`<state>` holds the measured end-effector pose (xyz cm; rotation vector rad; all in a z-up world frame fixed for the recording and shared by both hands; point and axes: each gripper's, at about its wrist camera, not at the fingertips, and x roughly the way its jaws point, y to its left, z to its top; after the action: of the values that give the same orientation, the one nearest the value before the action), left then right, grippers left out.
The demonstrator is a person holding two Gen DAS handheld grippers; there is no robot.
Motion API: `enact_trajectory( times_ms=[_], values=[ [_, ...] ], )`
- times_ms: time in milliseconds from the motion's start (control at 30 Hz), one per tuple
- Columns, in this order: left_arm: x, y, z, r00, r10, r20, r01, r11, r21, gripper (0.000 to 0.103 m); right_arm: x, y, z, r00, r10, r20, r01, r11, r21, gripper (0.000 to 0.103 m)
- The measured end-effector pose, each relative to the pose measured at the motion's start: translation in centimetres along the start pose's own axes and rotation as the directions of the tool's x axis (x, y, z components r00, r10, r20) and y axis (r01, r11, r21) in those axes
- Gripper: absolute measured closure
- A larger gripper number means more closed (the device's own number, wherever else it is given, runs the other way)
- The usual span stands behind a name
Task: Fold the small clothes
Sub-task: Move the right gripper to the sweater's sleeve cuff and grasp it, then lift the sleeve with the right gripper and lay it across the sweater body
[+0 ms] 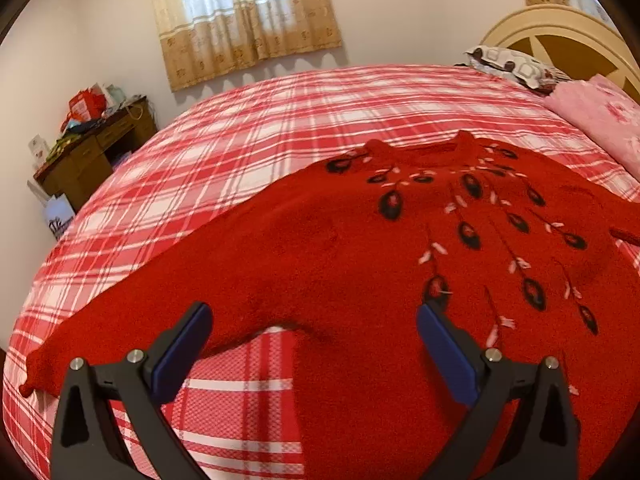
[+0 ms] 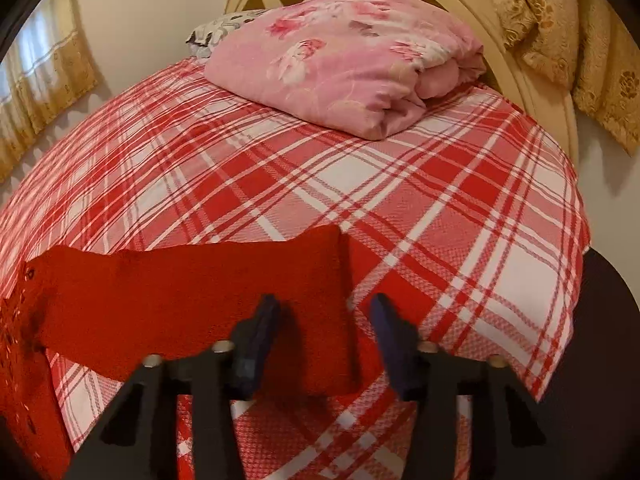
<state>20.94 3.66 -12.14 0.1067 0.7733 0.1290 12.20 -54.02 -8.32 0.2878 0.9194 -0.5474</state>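
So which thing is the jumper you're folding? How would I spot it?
Look at the big bed with the red-and-white checked sheet. The red jumper lies spread flat on it, sleeves out. Unlike the pink flowery quilt by the headboard, it is deep red with dark stitched leaves.

I see my left black plastic gripper (image 1: 314,344) and right black plastic gripper (image 2: 324,340): blue pads, seemingly silver screws.

Red sweater (image 1: 320,240) spread flat on plaid bed (image 1: 280,120), left tongs (image 1: 314,320) wide open above its armpit, desk (image 1: 92,148) far left
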Motion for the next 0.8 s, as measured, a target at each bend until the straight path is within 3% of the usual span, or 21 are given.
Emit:
enact_trajectory(
  times_ms=[67,133,367,800],
  values=[
    [0.1,0.5,-0.1,1.0,-0.005,-0.006,0.004,1.0,-0.024,0.0,0.4,0.9,0.0,1.0,-0.011,0.002,0.011,0.999,-0.043,0.07],
    [0.0,0.8,-0.3,1.0,-0.007,-0.004,0.007,0.999,-0.032,0.0,0.6,1.2,0.3,1.0,0.025,-0.001,-0.025,0.999,-0.042,0.092],
    [-0.9,2.6,-0.6,1.0,0.006,0.008,-0.006,0.997,-0.073,0.0,-0.2,2.0,1.0,0.993,0.116,0.015,-0.116,0.993,-0.018,0.093],
    [-1.1,5.9,-1.2,0.999,0.034,0.011,-0.033,0.991,-0.133,0.0,-8.1,8.0,4.5,0.952,0.255,0.171,-0.236,0.964,-0.119,0.094]
  ],
)
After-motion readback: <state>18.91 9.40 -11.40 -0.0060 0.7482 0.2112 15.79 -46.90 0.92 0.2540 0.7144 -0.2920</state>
